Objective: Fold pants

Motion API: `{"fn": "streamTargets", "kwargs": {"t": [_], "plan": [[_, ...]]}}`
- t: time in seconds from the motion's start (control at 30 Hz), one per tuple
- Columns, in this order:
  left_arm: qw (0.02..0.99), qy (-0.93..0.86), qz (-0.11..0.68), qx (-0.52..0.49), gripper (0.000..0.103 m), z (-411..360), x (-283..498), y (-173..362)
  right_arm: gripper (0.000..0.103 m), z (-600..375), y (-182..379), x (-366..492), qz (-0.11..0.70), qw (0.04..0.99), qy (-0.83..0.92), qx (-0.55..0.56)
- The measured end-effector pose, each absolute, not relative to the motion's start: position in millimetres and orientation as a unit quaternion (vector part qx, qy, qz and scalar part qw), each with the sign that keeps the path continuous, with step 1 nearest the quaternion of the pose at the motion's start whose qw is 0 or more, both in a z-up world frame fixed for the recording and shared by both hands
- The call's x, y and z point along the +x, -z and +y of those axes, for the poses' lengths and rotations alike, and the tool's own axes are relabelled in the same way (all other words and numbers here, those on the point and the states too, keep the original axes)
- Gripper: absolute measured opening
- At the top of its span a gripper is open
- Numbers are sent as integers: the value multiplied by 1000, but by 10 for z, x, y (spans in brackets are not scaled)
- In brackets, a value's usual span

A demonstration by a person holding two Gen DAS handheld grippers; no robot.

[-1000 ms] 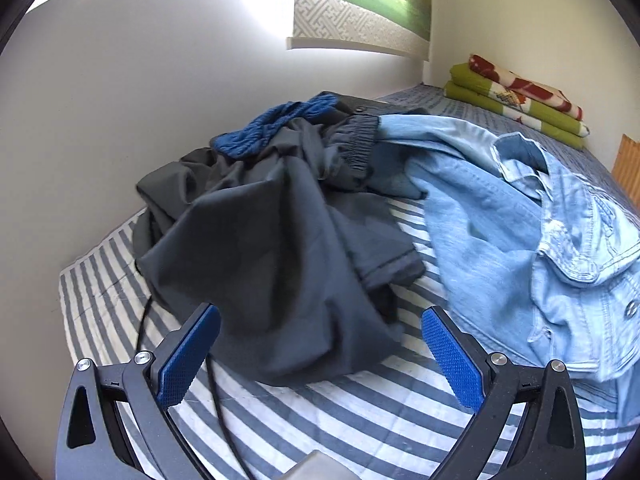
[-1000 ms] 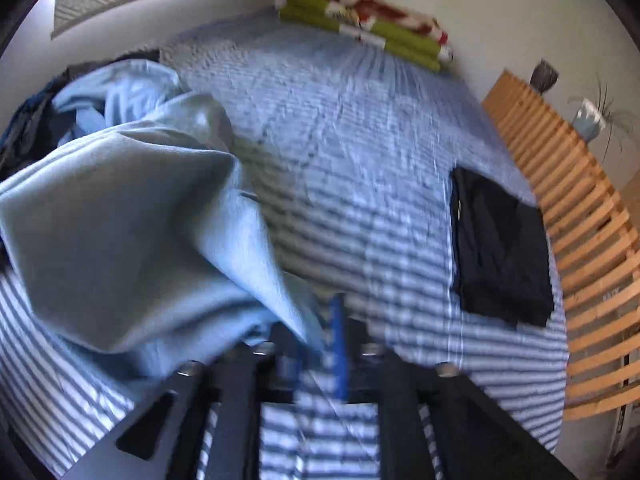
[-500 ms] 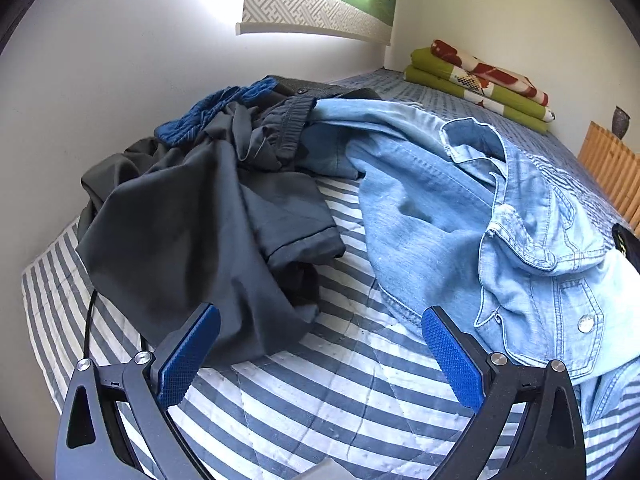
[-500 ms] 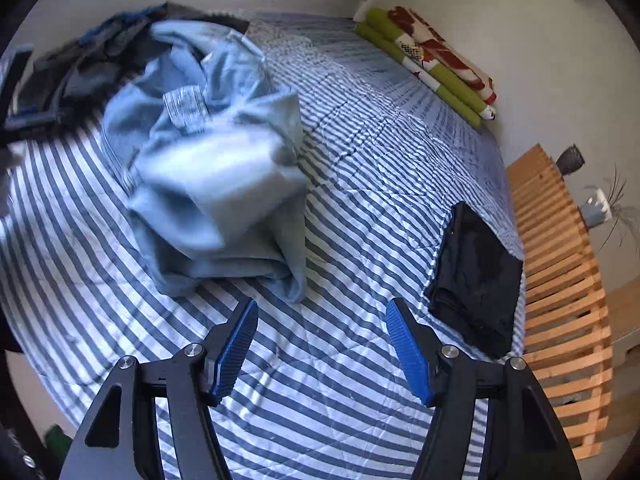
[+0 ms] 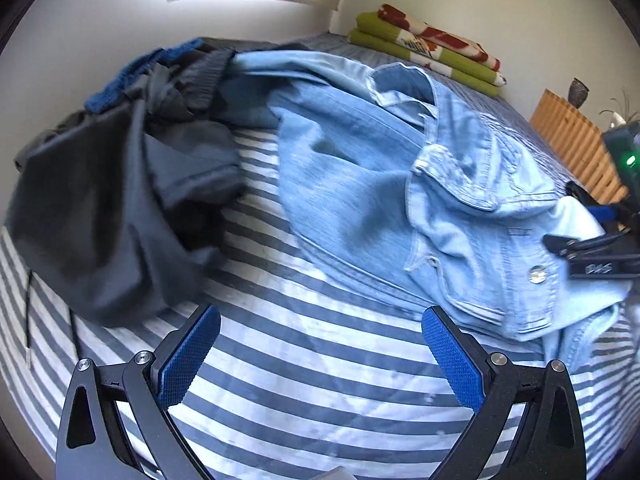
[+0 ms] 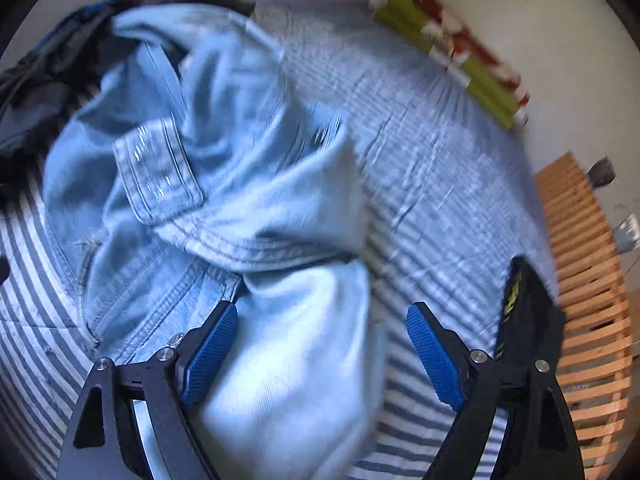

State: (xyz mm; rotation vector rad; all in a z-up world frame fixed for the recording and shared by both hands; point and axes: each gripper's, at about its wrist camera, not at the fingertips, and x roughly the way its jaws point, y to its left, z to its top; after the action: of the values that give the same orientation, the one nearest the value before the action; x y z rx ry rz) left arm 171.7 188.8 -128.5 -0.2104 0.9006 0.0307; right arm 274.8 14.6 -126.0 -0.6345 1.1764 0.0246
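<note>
Light blue jeans [image 5: 380, 160] lie crumpled on the striped bed sheet [image 5: 320, 400], waistband and button toward the right. In the left wrist view my left gripper [image 5: 320, 356] is open over bare sheet, just short of the jeans' near edge. The right gripper [image 5: 588, 256] shows at the right edge, over the waistband. In the right wrist view the jeans [image 6: 224, 184] fill the left half. My right gripper [image 6: 320, 352] hangs low over them with its jaws opening. A pale fold of denim lies between the pads, close to the left one and not pinched.
Dark grey clothes [image 5: 100, 200] and a blue knit piece [image 5: 132, 76] are heaped to the left by the wall. A folded black garment [image 6: 528, 312] lies right, near a wooden slatted rail [image 6: 580, 260]. A folded green and red blanket [image 6: 460, 52] sits at the far end.
The right gripper, shut on denim a second ago, has let go, opened wide and dropped close over the jeans. The left gripper has swung from the dark clothes toward the jeans, still open.
</note>
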Motion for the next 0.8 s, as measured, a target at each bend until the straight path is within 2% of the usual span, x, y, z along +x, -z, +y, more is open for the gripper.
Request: {"fn": "streamTargets", "kwargs": {"t": [0.07, 0.13, 0.17, 0.2, 0.23, 0.27, 0.3, 0.37, 0.5, 0.6, 0.8], "plan": [[890, 13, 441, -115, 102, 1726, 1762, 1286, 75, 30, 1318, 2676, 561, 783, -22, -267], [884, 36, 454, -108, 102, 1496, 1845, 1315, 42, -83, 1278, 2611, 577, 785, -43, -219], [881, 43, 461, -98, 102, 1375, 1897, 1340, 35, -147, 1223, 2564, 582, 788, -49, -195], [877, 52, 470, -92, 101, 1252, 1957, 1378, 20, -170, 1172, 2535, 580, 792, -52, -184], [870, 62, 481, -89, 99, 1134, 2016, 1428, 9, -192, 1114, 2506, 575, 797, -52, -178], [863, 70, 492, -92, 90, 1037, 2067, 1475, 7, -232, 1043, 2474, 571, 801, -53, -169], [856, 75, 502, -100, 76, 956, 2112, 1523, 5, -284, 961, 2438, 570, 806, -60, -150], [851, 72, 508, -109, 59, 841, 2160, 1564, 2, -356, 828, 2383, 566, 812, -70, -125], [863, 84, 483, -122, 39, 728, 2112, 1444, 2, -412, 542, 2228, 539, 833, -79, -97], [874, 111, 457, -120, 29, 662, 1998, 1239, 2, -452, 300, 2107, 511, 852, -77, -85], [877, 167, 436, -113, 27, 406, 1676, 785, 2, -690, -180, 1720, 476, 872, -70, -91]]}}
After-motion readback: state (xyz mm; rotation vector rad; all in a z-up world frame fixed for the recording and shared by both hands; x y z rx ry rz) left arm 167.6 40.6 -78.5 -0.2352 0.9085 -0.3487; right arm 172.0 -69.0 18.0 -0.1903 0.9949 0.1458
